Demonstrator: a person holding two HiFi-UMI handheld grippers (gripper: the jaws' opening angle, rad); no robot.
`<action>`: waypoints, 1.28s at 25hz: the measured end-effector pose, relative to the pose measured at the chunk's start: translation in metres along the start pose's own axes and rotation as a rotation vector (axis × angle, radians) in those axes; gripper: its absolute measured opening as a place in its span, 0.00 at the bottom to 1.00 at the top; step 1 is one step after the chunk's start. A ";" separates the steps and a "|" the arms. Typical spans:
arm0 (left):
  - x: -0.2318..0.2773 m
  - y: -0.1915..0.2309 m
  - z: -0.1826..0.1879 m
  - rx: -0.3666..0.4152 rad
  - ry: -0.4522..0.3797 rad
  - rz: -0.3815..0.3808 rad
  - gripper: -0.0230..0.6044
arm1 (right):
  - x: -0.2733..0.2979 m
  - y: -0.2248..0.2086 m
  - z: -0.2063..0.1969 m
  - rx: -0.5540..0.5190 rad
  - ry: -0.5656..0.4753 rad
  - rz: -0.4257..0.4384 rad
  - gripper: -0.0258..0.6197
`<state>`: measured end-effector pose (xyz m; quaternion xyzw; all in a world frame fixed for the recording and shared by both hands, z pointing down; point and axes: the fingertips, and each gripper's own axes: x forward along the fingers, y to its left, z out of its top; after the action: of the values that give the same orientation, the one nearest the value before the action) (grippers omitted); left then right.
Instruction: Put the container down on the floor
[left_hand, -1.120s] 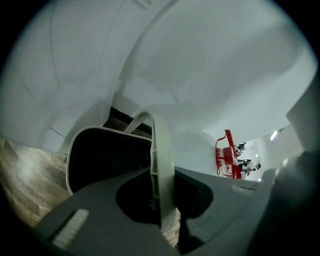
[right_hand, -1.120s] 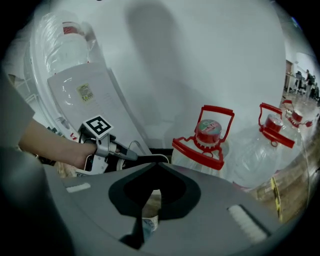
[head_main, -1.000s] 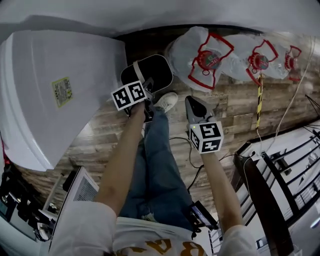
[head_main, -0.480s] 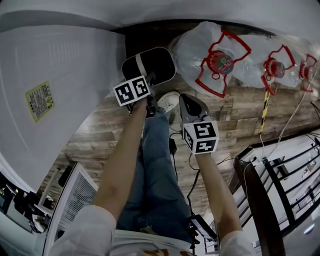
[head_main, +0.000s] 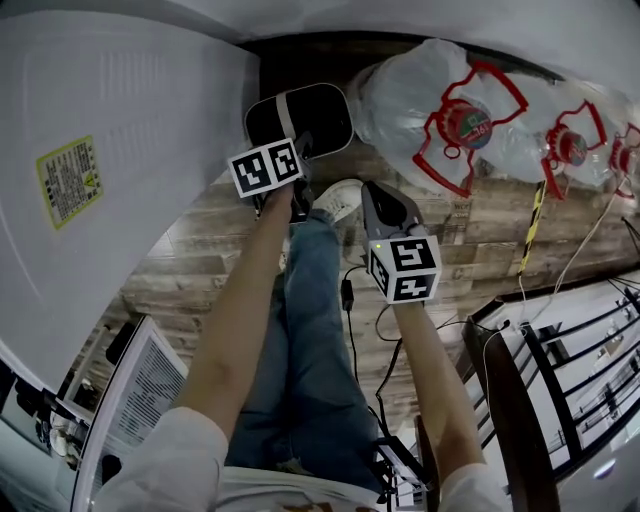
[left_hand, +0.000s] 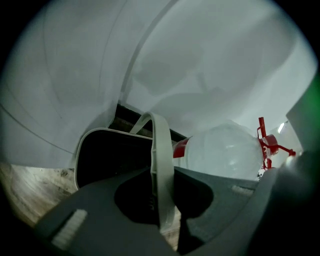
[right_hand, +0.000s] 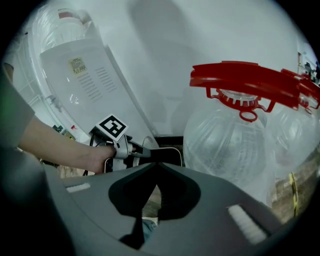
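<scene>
left gripper (head_main: 302, 148) clenched on container (head_main: 318, 112) handle (left_hand: 161, 165), right gripper (head_main: 378, 195) closed, empty. risk imo: thin handle slips, container swings, bumps water jug (head_main: 430, 100) just right.

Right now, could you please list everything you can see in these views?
container: one, black with a white rim and handle, between the appliance and the bottles
water bottles: three, clear with red handles, in a row right of the container
appliance: one, white with a yellow label, far left
slatted unit: one, white, lower left
rack: one, black, lower right
cables: several, black and white, on the floor
floor: one, brown wood planks
jeans: one pair, blue, centre
shoe: one, white, below the container
left gripper: one, shut on the container's handle
right gripper: one, grey, shut and empty, beside the shoe
</scene>
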<state>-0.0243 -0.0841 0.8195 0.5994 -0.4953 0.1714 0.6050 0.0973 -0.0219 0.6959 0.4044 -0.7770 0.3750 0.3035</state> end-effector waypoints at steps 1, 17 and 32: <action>0.000 0.003 -0.001 0.007 -0.002 0.001 0.10 | 0.001 0.004 -0.002 -0.012 0.006 0.007 0.08; -0.009 0.021 -0.004 0.040 0.024 0.040 0.24 | 0.019 0.038 -0.007 -0.046 0.017 0.053 0.08; -0.036 0.082 -0.025 0.042 0.025 0.270 0.33 | 0.019 0.053 -0.022 -0.029 0.006 0.006 0.08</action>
<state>-0.0965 -0.0295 0.8412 0.5376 -0.5600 0.2691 0.5700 0.0468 0.0096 0.7044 0.3965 -0.7826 0.3660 0.3104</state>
